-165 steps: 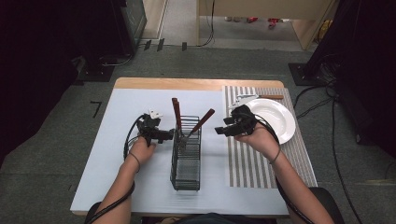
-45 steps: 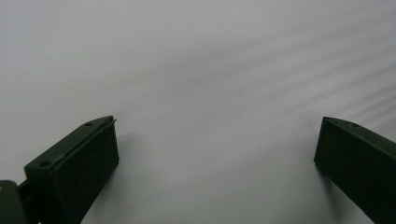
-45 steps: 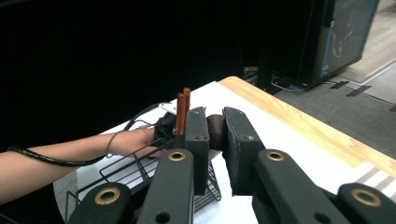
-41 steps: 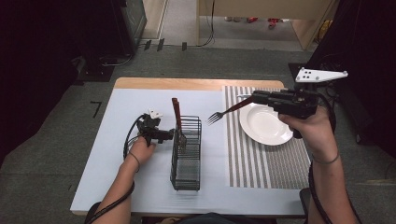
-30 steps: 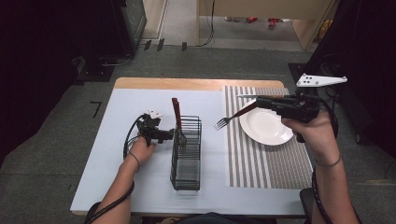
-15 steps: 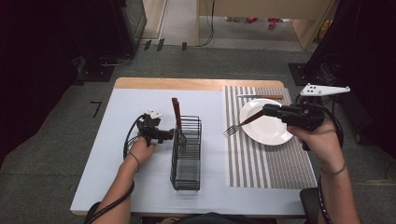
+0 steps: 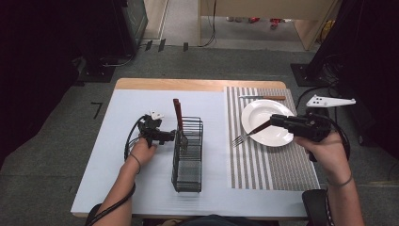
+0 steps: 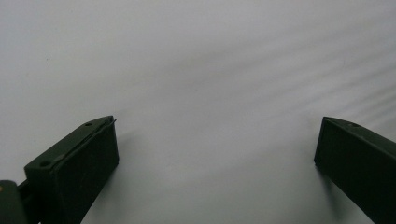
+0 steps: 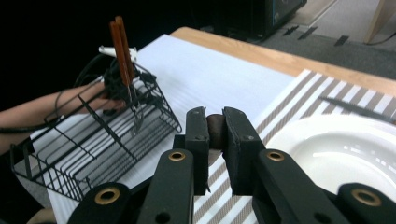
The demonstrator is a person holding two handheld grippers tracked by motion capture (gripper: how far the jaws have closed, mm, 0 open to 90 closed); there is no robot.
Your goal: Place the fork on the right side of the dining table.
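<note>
A person's right gripper [image 7: 278, 120] is clamped on the brown handle of a fork [image 7: 247, 134]. The fork slants down and left from the jaws, crossing the left rim of a white plate [image 7: 268, 137], its tines over the striped placemat [image 7: 263, 165] just beside the plate. In the right gripper view, the handle end [image 9: 215, 130] sits squeezed between the two black jaws. The left gripper [image 7: 162, 136] rests beside a black wire basket [image 7: 188, 157] (one brown-handled utensil [image 7: 177, 113] stands in it), its jaws wide apart with nothing between them.
</note>
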